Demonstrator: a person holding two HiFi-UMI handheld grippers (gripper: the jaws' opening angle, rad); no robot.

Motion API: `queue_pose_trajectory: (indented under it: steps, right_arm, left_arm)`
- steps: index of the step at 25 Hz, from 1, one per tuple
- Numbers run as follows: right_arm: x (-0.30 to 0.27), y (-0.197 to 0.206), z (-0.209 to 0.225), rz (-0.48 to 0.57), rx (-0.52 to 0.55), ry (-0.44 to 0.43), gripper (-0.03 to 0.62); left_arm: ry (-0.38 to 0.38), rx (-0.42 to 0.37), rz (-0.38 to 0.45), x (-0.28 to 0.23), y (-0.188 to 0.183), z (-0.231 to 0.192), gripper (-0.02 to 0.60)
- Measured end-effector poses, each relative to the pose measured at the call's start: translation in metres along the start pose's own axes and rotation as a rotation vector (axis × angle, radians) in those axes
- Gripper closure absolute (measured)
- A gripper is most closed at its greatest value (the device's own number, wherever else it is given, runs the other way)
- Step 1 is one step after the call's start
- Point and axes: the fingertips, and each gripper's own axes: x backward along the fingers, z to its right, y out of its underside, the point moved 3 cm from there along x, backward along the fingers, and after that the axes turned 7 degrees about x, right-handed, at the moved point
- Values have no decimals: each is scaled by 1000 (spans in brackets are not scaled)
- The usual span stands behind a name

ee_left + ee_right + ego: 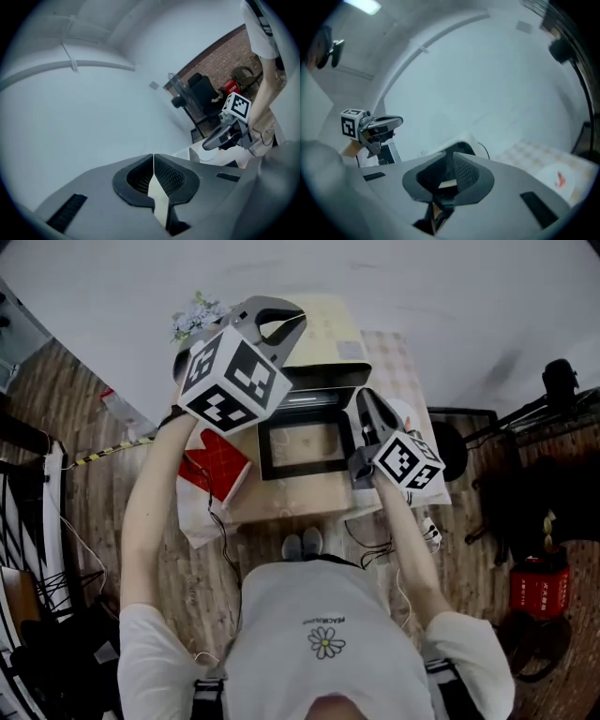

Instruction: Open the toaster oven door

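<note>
The left gripper, held high in the person's left hand, has its two jaws pressed together with nothing between them; in the left gripper view the ribbed pads meet along one thin line against a plain pale wall. The right gripper is held a little lower, just above the right side of the toaster oven. Its jaws are also closed and empty in the right gripper view. Neither gripper touches the oven.

The toaster oven sits on a small table below and between the two grippers, directly ahead of the person. Its door, a black frame around a glass pane, appears folded down flat toward the person. A red packet lies on the table to the oven's left, and a small bunch of pale flowers stands behind it, near the wall.
</note>
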Motion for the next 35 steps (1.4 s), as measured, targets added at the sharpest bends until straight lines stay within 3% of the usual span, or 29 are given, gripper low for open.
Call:
queue_pose_trajectory:
  steps: [3,7,10,13,24,35]
  right_arm:
    - [-3,-59,-24,114,255,-3,583]
    - [8,-101,-58,204,524,32,583]
    - [21,-110,-79,256,631,46,585]
    - [33,-111,-95,292,663,49,585]
    - [58,-74,-110,266,697,90,585]
    - [59,-60,-105,220,697,71,585]
  left_arm:
    - [-102,130,135,23,-24,-14,563]
    - [-234,359,321,64,-37,-19,565]
    - [-350,516,407,99,-25,-13,565]
    - [-445,613,453,122,-7,2,565]
    - [-574,781,417,134,44,70,565]
    - [-576,782,401,127,49,75,565]
